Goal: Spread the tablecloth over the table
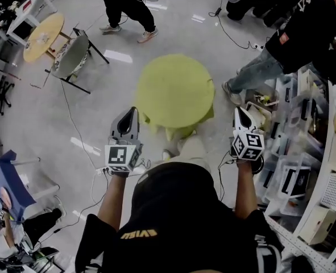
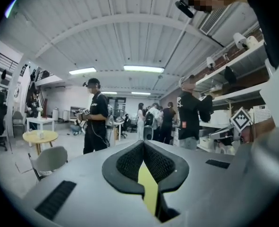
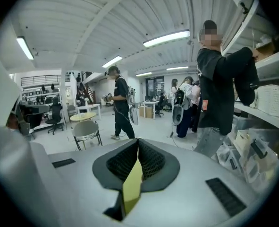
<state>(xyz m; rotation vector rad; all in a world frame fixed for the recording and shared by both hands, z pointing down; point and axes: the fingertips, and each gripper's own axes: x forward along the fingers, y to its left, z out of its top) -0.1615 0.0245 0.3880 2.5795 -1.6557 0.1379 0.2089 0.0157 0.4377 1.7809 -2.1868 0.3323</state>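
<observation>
- Two hand-held grippers are raised in front of the person. The left gripper (image 1: 131, 115) and the right gripper (image 1: 240, 115) sit one at each side of the table's near edge.
- The left gripper's jaws are closed. Its own view shows a thin strip of the yellow-green fabric tablecloth (image 2: 148, 186) pinched between the black ribbed pads (image 2: 130, 162).
- The right gripper matches it, with jaws together on a fold of the same cloth (image 3: 132, 186).
- Seen from above, the tablecloth (image 1: 173, 87) lies over the round table, whose top is hidden beneath it. As far as I can see, the whole top is covered.
- The near side is untidy, with the cloth hanging in bunched folds toward the person.
- From the head view I cannot trace the cloth from those folds up to either set of jaws.
- My judgement is that the covering is mostly done. What is left is evening out the near edge, smoothing the bunching and letting go.
</observation>
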